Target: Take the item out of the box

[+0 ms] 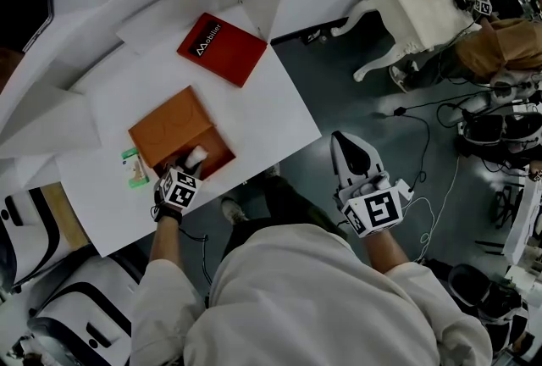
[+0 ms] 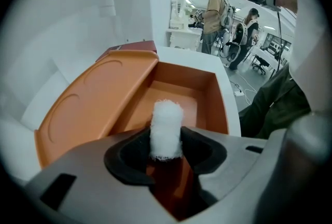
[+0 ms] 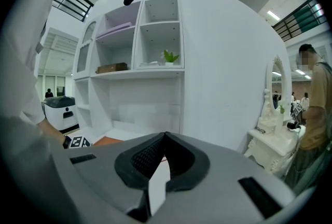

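Fingers [image 2: 127, 154] of the left gripper [image 2: 166, 146] clamp a white roll [image 2: 166, 122] that stands upright inside the open orange box [image 2: 210, 96] on the table [image 1: 262, 114]. Off past the table's edge, the right gripper [image 3: 164, 139] hangs with its fingers together, holding nothing.

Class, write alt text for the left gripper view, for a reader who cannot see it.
The left claw grips a white fluffy roll, upright between its jaws, over an open orange box on a white table. The box's lid lies at its left; people stand in the room beyond.
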Available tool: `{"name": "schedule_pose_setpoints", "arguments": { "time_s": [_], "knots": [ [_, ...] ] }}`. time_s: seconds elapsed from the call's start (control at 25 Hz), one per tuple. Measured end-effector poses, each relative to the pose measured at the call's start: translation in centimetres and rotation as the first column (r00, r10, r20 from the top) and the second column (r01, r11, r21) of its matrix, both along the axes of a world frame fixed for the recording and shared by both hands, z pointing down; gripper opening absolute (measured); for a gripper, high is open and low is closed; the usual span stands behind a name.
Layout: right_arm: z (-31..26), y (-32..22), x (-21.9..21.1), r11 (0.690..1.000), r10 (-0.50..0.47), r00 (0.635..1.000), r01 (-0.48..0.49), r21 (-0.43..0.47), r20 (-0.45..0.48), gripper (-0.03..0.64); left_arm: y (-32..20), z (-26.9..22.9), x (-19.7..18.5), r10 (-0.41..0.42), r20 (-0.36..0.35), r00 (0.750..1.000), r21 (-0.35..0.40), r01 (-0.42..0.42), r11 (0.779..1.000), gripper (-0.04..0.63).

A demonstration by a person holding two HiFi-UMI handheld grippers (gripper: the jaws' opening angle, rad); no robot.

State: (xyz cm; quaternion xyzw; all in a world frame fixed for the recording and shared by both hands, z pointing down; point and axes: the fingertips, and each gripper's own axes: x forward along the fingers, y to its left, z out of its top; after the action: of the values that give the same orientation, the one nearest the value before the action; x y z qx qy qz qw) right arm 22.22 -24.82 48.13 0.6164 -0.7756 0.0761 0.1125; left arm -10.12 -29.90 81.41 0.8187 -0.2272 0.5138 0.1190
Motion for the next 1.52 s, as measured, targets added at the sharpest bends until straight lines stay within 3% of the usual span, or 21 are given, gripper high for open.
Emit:
{"name": "schedule_pose_setpoints", "arguments": {
  "time_s": [0.4, 0.76, 1.08, 1.52],
  "knots": [
    [-1.2, 0.5, -1.5, 0.999, -0.032, 0.999, 0.032, 0.031, 0.008, 0.023, -0.2, -4.4, 0.1, -0.017, -0.068, 0.998, 0.079, 0.022, 0.997, 0.183],
    [-2.9, 0.7, -4.9, 0.993, -0.095, 0.995, 0.092, 0.076, 0.025, 0.023, -0.1, -11.9, -0.4, -0.061, -0.199, 0.978, 0.186, 0.099, 0.978, 0.184],
    [-4.4, 1.0, -8.8, 0.98, -0.167, 0.985, 0.162, 0.119, 0.034, 0.023, 1.1, -19.4, -1.9, -0.091, -0.325, 0.941, 0.272, 0.185, 0.944, 0.183],
    [-6.3, 1.8, -13.7, 0.954, -0.259, 0.965, 0.251, 0.164, 0.033, 0.023, 3.8, -28.3, -4.9, -0.139, -0.496, 0.857, 0.341, 0.339, 0.877, 0.184]
  ]
}}
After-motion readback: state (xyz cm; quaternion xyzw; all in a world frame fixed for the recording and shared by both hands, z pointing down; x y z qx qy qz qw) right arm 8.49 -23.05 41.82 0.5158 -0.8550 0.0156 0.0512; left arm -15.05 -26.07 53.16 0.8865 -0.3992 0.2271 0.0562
